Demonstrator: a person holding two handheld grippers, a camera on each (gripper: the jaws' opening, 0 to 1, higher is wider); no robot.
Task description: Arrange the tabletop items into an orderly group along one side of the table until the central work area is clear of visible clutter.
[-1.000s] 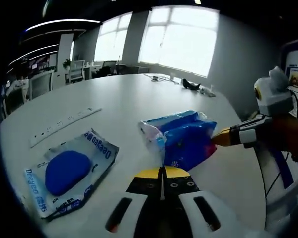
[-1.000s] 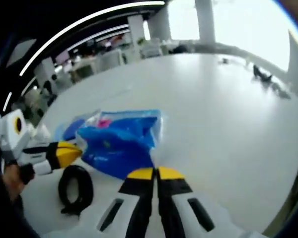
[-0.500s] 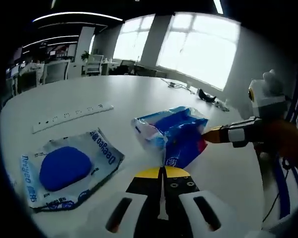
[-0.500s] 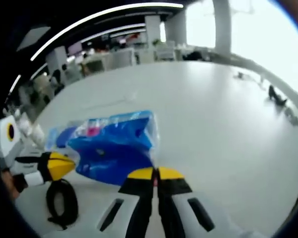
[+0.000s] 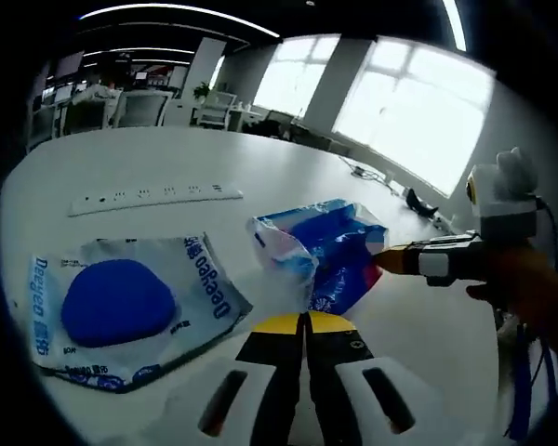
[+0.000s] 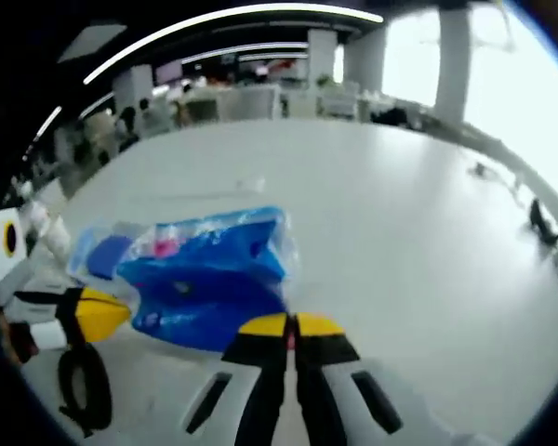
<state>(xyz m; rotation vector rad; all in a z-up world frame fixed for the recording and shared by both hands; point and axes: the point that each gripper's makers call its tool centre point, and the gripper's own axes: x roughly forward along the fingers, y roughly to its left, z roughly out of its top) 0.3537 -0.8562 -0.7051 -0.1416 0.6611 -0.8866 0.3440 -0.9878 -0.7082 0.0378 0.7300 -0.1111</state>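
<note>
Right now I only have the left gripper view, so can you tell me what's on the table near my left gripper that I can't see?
Observer: A black loop, like a strap or cable, lies on the table just below the left gripper.
Operator: Is the right gripper closed on the blue pack?
Observer: Its jaws are together at the edge of the blue pack; the right gripper appears shut on it.
Operator: Anything beyond the pack?
Observer: Bare tabletop, then a dark object near the far edge.
</note>
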